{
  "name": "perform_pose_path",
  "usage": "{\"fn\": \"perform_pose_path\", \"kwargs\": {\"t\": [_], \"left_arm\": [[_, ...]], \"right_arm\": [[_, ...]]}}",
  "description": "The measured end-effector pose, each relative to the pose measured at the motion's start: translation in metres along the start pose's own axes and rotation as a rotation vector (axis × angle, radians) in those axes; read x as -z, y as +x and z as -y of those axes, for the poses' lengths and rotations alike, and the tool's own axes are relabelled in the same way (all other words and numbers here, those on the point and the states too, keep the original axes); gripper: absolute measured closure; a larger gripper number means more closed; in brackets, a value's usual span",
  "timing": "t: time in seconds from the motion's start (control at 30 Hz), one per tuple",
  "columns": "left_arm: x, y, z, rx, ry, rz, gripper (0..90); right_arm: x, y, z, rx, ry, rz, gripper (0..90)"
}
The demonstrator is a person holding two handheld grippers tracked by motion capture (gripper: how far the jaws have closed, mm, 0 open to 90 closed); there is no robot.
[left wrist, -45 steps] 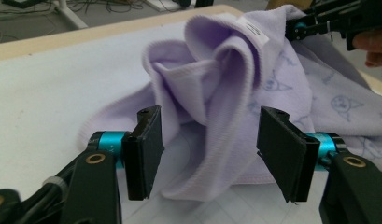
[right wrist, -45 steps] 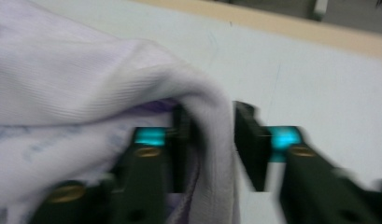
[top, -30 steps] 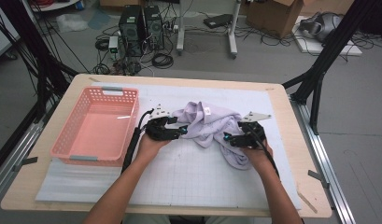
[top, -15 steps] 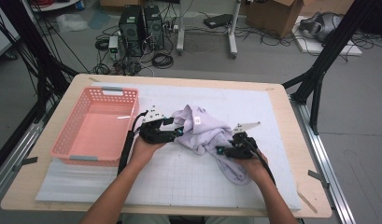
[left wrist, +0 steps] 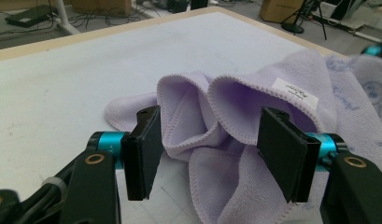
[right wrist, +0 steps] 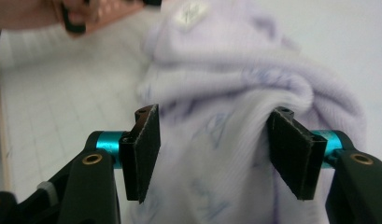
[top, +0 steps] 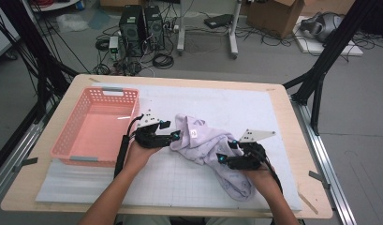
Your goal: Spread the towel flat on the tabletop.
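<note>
- Since the earlier high view, the right gripper [top: 221, 159] has travelled from the far right edge of the lilac towel [top: 212, 150] toward the person and inward over the cloth's lower right part; its jaws have just been closing and then opening again, and the towel's right side has bunched toward the centre.
- Room: grey floor beyond the table, with computer towers [top: 142, 26], loose cables and cardboard boxes [top: 276, 14]; black frame legs stand to either side.
- Surface: wooden table [top: 292, 117] bearing a white gridded mat [top: 180, 183]; a pink basket [top: 98, 129] sits at the left, with nothing in it.
- Towel lies crumpled mid-mat, right of the basket and apart from it.
- Step in hand, as judged: regripping the towel to spread or fold it.
- Left gripper [left wrist: 207, 144]: jaws stand fairly wide, hemmed folds between them, pads not pressing.
- Right gripper: jaws likewise wide, cloth between, none pinched.
- Next move calls for each gripper to close on a single hem edge, not a bunch.
</note>
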State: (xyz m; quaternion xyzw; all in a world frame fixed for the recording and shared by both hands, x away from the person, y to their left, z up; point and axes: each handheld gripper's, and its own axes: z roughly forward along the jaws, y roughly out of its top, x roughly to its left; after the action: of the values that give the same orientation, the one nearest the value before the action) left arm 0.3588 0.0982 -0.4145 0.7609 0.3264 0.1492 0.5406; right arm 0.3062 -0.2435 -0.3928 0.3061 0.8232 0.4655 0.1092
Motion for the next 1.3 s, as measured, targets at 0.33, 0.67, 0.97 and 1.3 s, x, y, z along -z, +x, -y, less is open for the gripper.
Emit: {"fn": "perform_pose_path", "kwargs": {"t": [0.33,0.67,0.97,1.3], "left_arm": [[0.000,0.001,0.005,-0.001,0.007,0.005,41.2],[0.005,0.006,0.008,0.012,0.001,-0.007,41.4],[-0.002,0.002,0.011,0.004,0.023,0.014,41.4],[-0.011,-0.002,0.014,-0.013,0.058,0.038,42.0]], "right_arm": [[-0.026,-0.007,-0.037,0.125,0.015,-0.001,37.0],[-0.065,-0.019,-0.043,0.157,0.094,-0.042,81.9],[-0.042,-0.072,-0.077,-0.036,-0.150,0.208,83.2],[-0.034,-0.130,-0.079,-0.171,-0.109,0.578,82.9]]}}
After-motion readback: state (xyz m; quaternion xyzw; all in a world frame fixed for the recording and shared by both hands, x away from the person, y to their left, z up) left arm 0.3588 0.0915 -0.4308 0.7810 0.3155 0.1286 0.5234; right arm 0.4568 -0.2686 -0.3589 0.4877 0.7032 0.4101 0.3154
